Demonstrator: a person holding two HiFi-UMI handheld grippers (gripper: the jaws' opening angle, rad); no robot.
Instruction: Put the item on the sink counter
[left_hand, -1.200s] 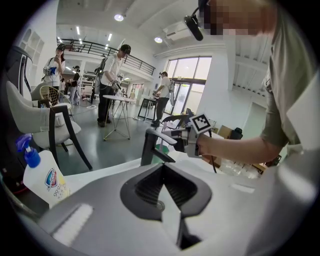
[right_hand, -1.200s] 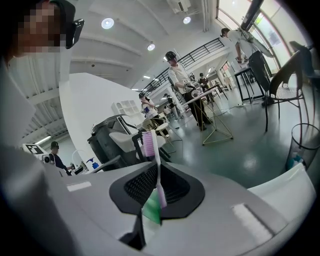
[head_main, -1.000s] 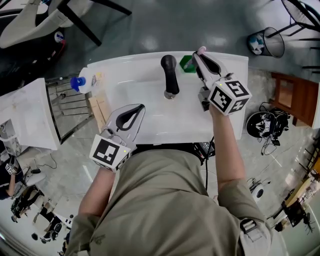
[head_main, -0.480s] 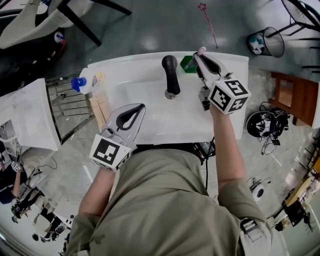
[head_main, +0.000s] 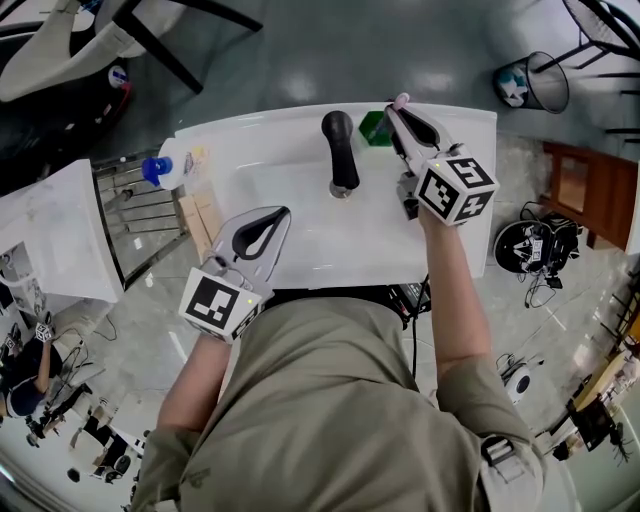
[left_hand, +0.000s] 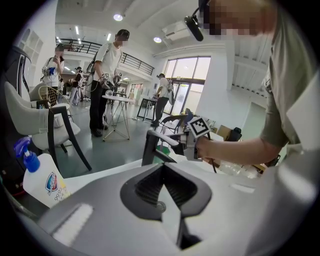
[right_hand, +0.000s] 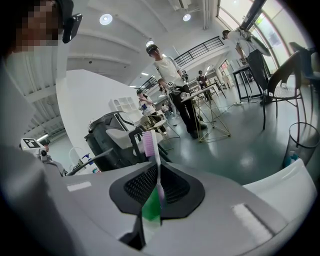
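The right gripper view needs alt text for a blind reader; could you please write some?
The right gripper, seen along its jaws, is shut on a toothbrush whose pink bristle head sticks up past the tips. A green thing shows low between the jaws; behind are a bright hall with standing people and the edge of the white sink counter.

2 grippers are showing: 1 left gripper (head_main: 281, 213) and 1 right gripper (head_main: 396, 106). 1 toothbrush (right_hand: 151, 145) is showing, along with 1 green object (head_main: 373, 128), 1 black faucet (head_main: 340, 150), 1 spray bottle (head_main: 165, 168) and 1 sink (head_main: 300, 120). 1 wire bin (head_main: 535, 85) is standing on the floor.
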